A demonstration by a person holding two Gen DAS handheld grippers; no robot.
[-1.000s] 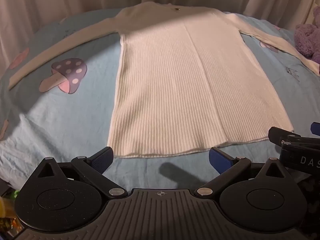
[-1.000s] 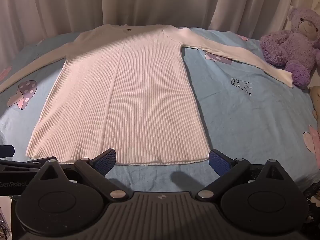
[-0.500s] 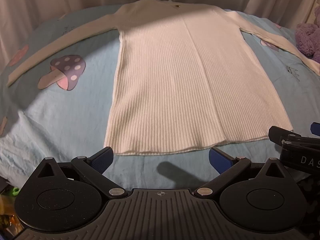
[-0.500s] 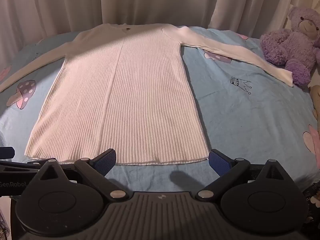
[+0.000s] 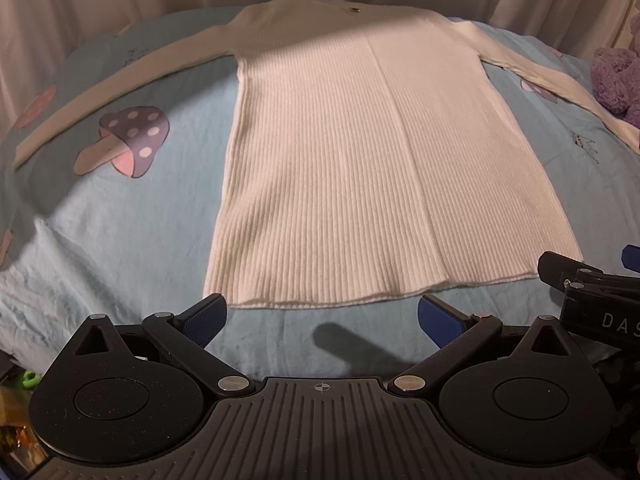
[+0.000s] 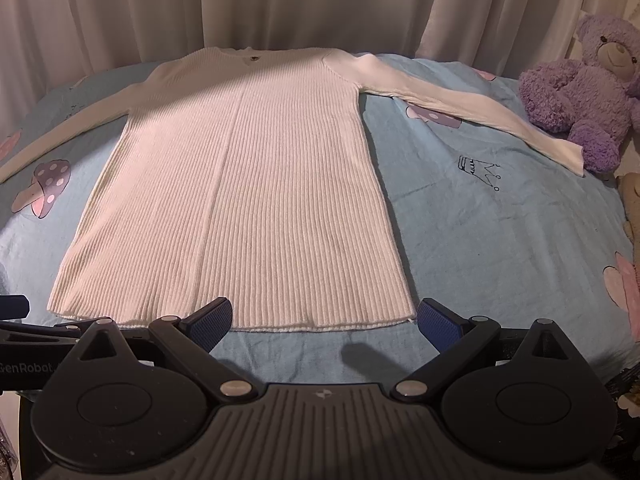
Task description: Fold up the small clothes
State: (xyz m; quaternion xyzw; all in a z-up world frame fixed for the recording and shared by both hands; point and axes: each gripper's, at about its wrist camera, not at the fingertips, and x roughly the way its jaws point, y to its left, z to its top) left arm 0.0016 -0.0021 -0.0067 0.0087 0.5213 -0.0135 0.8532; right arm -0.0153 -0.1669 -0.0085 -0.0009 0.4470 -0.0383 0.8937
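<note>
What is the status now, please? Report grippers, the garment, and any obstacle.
Left gripper open, empty; right gripper open, empty, both short of the hem. White ribbed sweater flat on blue sheet, sleeves spread, unfolded. Purple teddy bear beside right cuff.

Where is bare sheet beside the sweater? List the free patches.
Bare sheet lies between the sweater body and its spread right sleeve. Another patch holds only the mushroom print, below the left sleeve. It is crowded near the purple teddy bear.

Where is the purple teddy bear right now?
The purple teddy bear sits at the right wrist view's far right edge, on the blue bedsheet, beside the white sweater's right cuff.
</note>
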